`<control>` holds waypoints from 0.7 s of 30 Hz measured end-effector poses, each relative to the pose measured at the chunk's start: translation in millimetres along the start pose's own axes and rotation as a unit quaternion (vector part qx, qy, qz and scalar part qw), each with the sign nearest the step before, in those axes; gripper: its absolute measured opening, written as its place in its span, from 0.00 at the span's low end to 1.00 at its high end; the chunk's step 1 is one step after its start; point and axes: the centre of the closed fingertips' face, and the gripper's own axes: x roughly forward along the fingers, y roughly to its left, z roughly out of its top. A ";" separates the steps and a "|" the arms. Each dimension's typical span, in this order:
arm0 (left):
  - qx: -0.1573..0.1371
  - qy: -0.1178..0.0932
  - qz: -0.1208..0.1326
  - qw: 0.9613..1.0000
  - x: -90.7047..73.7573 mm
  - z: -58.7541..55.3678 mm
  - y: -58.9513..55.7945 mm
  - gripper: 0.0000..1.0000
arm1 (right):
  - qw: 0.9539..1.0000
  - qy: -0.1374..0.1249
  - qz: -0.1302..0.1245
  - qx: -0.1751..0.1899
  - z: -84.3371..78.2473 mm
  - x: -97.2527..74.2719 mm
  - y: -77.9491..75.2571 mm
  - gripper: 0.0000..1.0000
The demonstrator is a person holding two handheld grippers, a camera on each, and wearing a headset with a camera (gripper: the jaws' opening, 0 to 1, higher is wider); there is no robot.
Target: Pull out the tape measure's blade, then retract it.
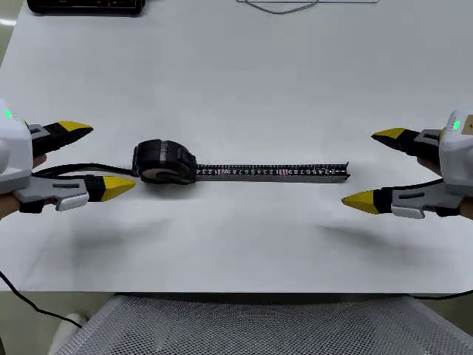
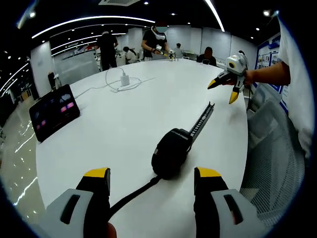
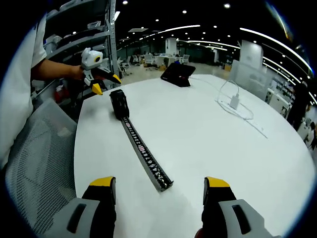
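left gripper (image 1: 111, 157) jaws spread, empty, just left of the tape measure case (image 1: 164, 162) | case on the table (image 1: 244, 81), left of centre; blade (image 1: 273, 172) out flat, long axis left-right | right gripper (image 1: 358, 167) jaws spread, empty, nearest the blade tip | scale numerals too small to read; no brand legible

Head view: above the near edge of the bench (image 1: 236, 59), looking forward and down. The camera on the left hand-held gripper (image 2: 152, 173) sits low, close behind the tape measure (image 2: 171, 153), facing along its blade (image 2: 200, 121); that on the right hand-held gripper (image 3: 159, 181) looks the opposite way from just beyond the blade's tip. All three views share the tape measure.
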 end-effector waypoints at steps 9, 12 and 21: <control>-0.024 -0.007 0.023 0.999 -12.3 -8.0 -8.7 0.71 | 1.000 -0.007 -0.018 0.015 -2.0 -10.5 6.4 0.76; -0.039 -0.009 0.027 0.999 -16.8 -12.4 -13.2 0.73 | 0.999 -0.015 -0.029 0.025 -1.2 -16.0 9.2 0.79; -0.056 -0.016 0.039 0.998 -24.5 -17.6 -26.3 0.78 | 0.998 -0.027 -0.046 0.046 -4.7 -26.2 17.0 0.85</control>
